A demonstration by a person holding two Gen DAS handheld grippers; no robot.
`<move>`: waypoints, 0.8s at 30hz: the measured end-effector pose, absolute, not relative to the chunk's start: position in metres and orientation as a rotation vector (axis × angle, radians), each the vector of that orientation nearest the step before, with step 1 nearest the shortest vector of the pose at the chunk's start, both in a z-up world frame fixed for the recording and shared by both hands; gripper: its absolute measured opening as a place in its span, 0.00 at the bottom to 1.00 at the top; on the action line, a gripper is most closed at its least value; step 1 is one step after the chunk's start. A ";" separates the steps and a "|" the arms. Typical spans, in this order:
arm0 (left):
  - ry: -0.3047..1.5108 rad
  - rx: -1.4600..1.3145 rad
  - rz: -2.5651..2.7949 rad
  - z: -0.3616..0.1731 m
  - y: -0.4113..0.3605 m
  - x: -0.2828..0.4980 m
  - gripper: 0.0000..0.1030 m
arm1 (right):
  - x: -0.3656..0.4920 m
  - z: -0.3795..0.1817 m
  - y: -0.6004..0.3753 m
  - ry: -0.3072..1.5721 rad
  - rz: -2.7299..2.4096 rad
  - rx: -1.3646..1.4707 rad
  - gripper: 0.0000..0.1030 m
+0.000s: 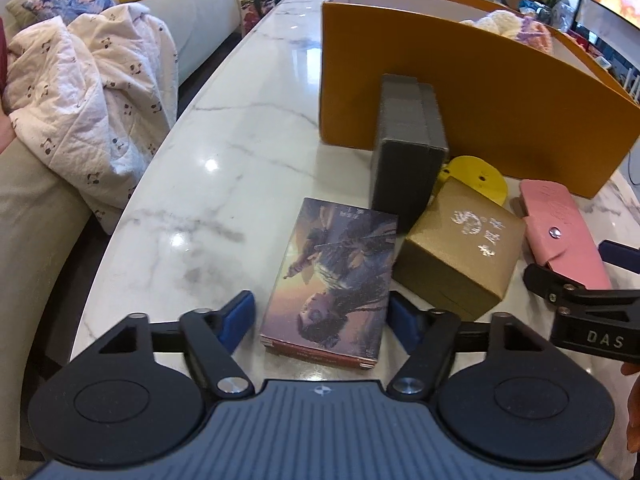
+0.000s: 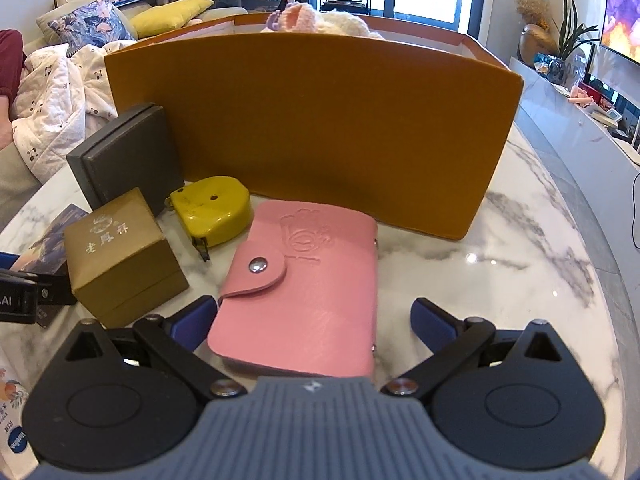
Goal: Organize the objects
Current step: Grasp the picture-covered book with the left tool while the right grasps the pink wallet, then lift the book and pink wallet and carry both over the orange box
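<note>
From the left wrist view, the left gripper (image 1: 322, 322) stands with its blue pads spread either side of the near end of one illustrated card box (image 1: 332, 276) lying flat on the marble table (image 1: 224, 184), not clamped on it; beside it sits one gold box (image 1: 460, 248) with silver Chinese characters, and "DAS" reads on the right gripper (image 1: 592, 268) at the frame's edge.

From the right wrist view, the right gripper (image 2: 312, 322) is likewise apart, straddling one pink snap wallet (image 2: 304, 300), with one yellow tape measure (image 2: 212, 210), one grey box (image 2: 128, 156) and one orange box (image 2: 312, 132) beyond.

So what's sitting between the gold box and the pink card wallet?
Nothing directly: bare marble separates the gold box from the pink card wallet. The yellow tape measure sits just behind that gap, clearest in the right wrist view.
</note>
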State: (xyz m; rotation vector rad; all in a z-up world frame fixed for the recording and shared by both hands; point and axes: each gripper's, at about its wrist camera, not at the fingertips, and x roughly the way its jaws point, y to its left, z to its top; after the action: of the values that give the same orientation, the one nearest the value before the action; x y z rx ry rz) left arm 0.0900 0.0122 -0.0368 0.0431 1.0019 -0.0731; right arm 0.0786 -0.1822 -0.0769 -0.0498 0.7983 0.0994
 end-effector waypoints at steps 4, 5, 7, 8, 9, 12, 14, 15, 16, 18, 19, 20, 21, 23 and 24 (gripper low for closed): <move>0.991 0.050 -0.080 -0.037 0.009 0.086 0.72 | 0.075 -0.073 -0.178 0.793 0.150 -0.072 0.85; 0.992 0.051 -0.081 -0.037 0.009 0.086 0.71 | 0.074 -0.072 -0.175 0.793 0.153 -0.075 0.82; 0.991 0.052 -0.081 -0.038 0.009 0.086 0.71 | 0.072 -0.071 -0.173 0.799 0.163 -0.079 0.79; 0.990 0.054 -0.083 -0.038 0.009 0.086 0.70 | 0.071 -0.071 -0.172 0.797 0.164 -0.081 0.79; 0.989 0.053 -0.083 -0.038 0.009 0.085 0.70 | 0.070 -0.071 -0.172 0.796 0.165 -0.079 0.78; 0.989 0.052 -0.080 -0.038 0.008 0.083 0.70 | 0.067 -0.070 -0.174 0.794 0.166 -0.066 0.78; 0.989 0.057 -0.082 -0.037 0.006 0.081 0.70 | 0.064 -0.070 -0.174 0.791 0.164 -0.070 0.78; 0.990 0.053 -0.083 -0.037 0.007 0.080 0.70 | 0.062 -0.069 -0.175 0.789 0.163 -0.072 0.77; 0.990 0.048 -0.083 -0.037 0.008 0.079 0.70 | 0.060 -0.068 -0.176 0.788 0.162 -0.073 0.77; 0.994 0.031 -0.082 -0.037 0.010 0.077 0.69 | 0.056 -0.066 -0.179 0.785 0.161 -0.068 0.77; 0.996 0.022 -0.082 -0.036 0.011 0.076 0.69 | 0.053 -0.065 -0.181 0.783 0.158 -0.067 0.77; 0.998 0.014 -0.081 -0.036 0.011 0.074 0.69 | 0.051 -0.064 -0.182 0.781 0.157 -0.068 0.77; 1.001 0.010 -0.078 -0.036 0.012 0.073 0.69 | 0.050 -0.063 -0.182 0.779 0.155 -0.068 0.77; 1.001 0.014 -0.074 -0.034 0.011 0.070 0.69 | 0.048 -0.061 -0.184 0.775 0.150 -0.068 0.77; 0.996 0.023 -0.073 -0.032 0.010 0.068 0.69 | 0.046 -0.060 -0.186 0.773 0.148 -0.065 0.77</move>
State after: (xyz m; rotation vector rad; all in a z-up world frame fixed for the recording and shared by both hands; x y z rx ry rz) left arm 0.0682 0.0100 -0.0323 0.0228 0.9955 -0.0729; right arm 0.0460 -0.1864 -0.0605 -0.0651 0.7734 0.1480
